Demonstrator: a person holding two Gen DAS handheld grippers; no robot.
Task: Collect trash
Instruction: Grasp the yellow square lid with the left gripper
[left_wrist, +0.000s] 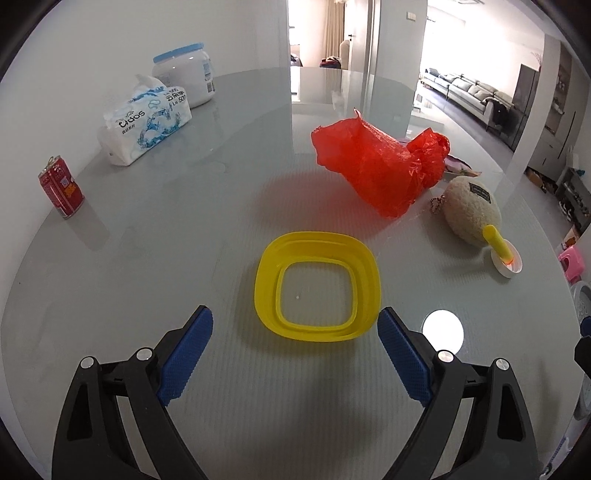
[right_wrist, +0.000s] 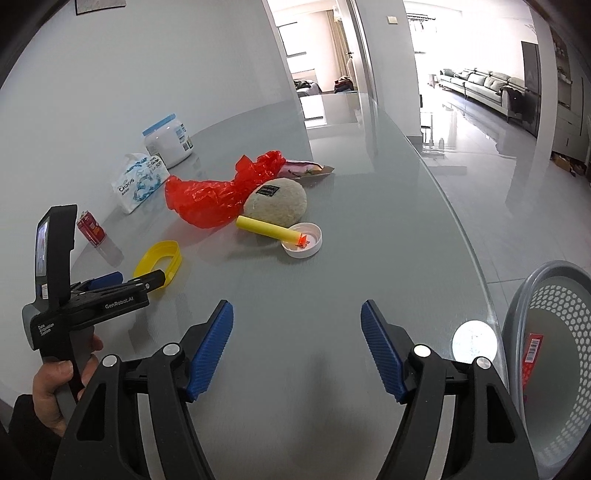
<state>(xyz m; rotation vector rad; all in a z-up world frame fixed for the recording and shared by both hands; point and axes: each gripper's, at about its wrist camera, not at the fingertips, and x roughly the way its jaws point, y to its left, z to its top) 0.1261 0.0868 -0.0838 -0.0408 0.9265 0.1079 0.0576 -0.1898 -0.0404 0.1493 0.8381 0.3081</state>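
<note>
A yellow plastic ring (left_wrist: 317, 286) lies flat on the grey glass table just ahead of my left gripper (left_wrist: 295, 325), which is open and empty with its jaws wide at either side of the ring's near edge. The ring also shows in the right wrist view (right_wrist: 159, 262). A crumpled red plastic bag (left_wrist: 380, 162) (right_wrist: 221, 192), a yellow foam dart (right_wrist: 266, 226) resting in a white lid (right_wrist: 303, 240), and a red can (left_wrist: 61, 186) (right_wrist: 90, 229) lie further off. My right gripper (right_wrist: 297, 317) is open and empty above bare table.
A grey perforated basket (right_wrist: 554, 354) with a red wrapper inside stands beyond the table's right edge. A beige plush ball (right_wrist: 277, 201), a tissue pack (left_wrist: 146, 118), a white jar with blue lid (left_wrist: 188, 75) and a pink wrapper (right_wrist: 303, 168) are on the table.
</note>
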